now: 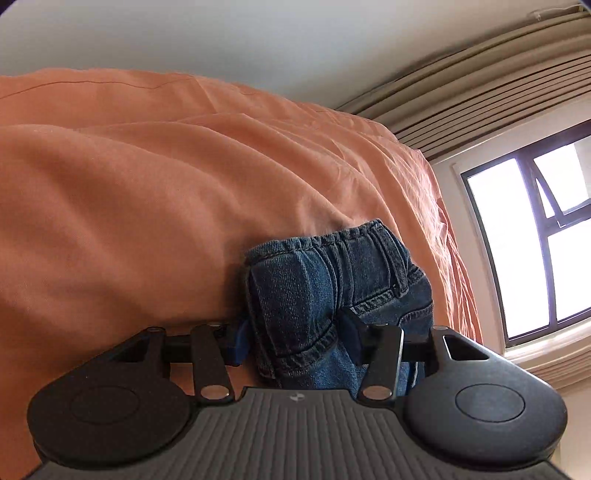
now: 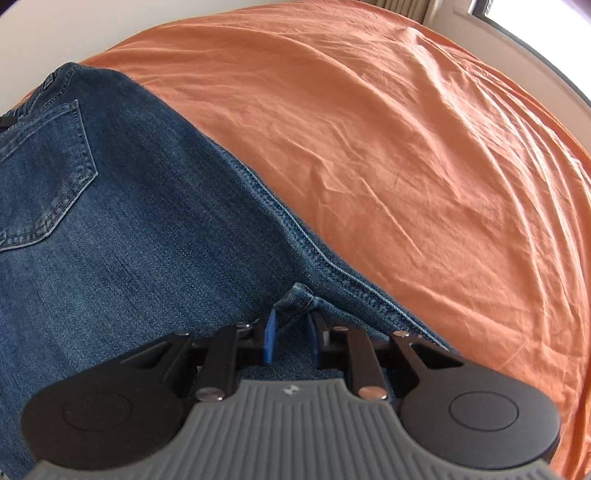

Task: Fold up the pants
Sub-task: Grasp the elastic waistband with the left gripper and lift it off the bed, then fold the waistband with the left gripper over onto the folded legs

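Blue denim pants (image 2: 122,229) lie on an orange bedsheet (image 2: 406,155), back pocket showing at the left. My right gripper (image 2: 291,339) is shut on a folded hem corner of the pants (image 2: 299,299) near the leg's stitched side seam. In the left wrist view my left gripper (image 1: 295,339) is shut on a bunched part of the pants (image 1: 332,280) at the waistband, with a belt loop showing, held upright against the orange sheet (image 1: 166,184). The rest of the pants is hidden in that view.
The orange sheet covers the whole bed and is wrinkled. A window (image 1: 532,236) with a dark frame and beige curtains (image 1: 480,81) stand at the right. A white wall (image 1: 221,33) is behind the bed.
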{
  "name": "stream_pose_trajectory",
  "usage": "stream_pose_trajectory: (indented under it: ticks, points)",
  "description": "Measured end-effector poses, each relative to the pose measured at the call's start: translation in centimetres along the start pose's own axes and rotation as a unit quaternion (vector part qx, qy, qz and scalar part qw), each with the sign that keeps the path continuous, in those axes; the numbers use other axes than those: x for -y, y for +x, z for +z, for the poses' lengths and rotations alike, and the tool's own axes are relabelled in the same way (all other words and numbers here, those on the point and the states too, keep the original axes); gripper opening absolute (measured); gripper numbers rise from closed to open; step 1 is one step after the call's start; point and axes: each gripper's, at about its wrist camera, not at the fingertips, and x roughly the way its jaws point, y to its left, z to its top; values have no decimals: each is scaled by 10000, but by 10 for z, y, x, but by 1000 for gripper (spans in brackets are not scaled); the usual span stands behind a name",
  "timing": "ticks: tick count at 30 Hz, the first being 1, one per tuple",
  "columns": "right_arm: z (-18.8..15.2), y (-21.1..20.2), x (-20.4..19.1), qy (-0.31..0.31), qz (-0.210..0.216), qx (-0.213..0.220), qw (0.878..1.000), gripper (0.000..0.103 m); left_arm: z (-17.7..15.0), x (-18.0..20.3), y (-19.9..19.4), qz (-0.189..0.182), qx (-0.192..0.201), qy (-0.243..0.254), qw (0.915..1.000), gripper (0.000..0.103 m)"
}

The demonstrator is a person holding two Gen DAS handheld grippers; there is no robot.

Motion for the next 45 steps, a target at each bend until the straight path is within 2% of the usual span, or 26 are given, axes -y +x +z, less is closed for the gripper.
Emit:
stream_pose_trajectory:
  ticks: [4,6,12,16,23,26,29,31,35,38,40,41,42,43,44,45]
  points:
    - [0,-4,-2,16,-75,38,10000,14,-2,11,-4,152,111,229,9996,38]
    - [-1,-13,-1,142,-105,107,9998,14,-4,23,-11,202,272,439,9985,22]
    - [-19,-54,5,375,-168,391,9984,14,-16,79,-50,-24,695,1134,9911,17]
    - [-40,-91,13,546,-81,635,9965,14,-42,140,-76,-183,922,1990,9755,17]
    - [-90,-147,29,777,-90,973,9922,14,-134,258,-96,-253,1173,3576,9261,16]
    - [-117,-162,46,1087,-64,1015,9889,14,-188,301,-87,-33,1198,4206,8993,16]
    - [-145,-169,62,1381,-67,1067,9846,15,-242,328,-68,-30,1033,4708,8761,16]
    - [-162,-170,72,1585,-65,1069,9815,15,-279,337,-50,-16,904,5046,8586,16]
    - [-197,-169,85,1991,78,1082,9740,15,-358,336,-10,154,631,5861,8076,16]
    - [-216,-164,88,2232,239,1068,9686,15,-406,320,15,239,107,6216,7829,16]
    - [-227,-161,89,2377,360,1039,9651,15,-426,308,26,392,-185,6347,7715,16]
    - [-232,-159,88,2445,406,1023,9634,15,-435,302,29,485,-254,6492,7586,16]
    - [-235,-158,88,2497,457,1037,9617,15,-440,298,31,537,-320,6576,7508,18]
    - [-239,-159,87,2526,502,1070,9603,15,-442,295,32,562,-455,6586,7490,20]
    - [-241,-159,86,2555,534,1096,9591,15,-439,294,33,527,-672,6525,7530,26]
    - [-242,-159,86,2578,557,1113,9581,15,-435,294,34,430,-903,6405,7614,37]
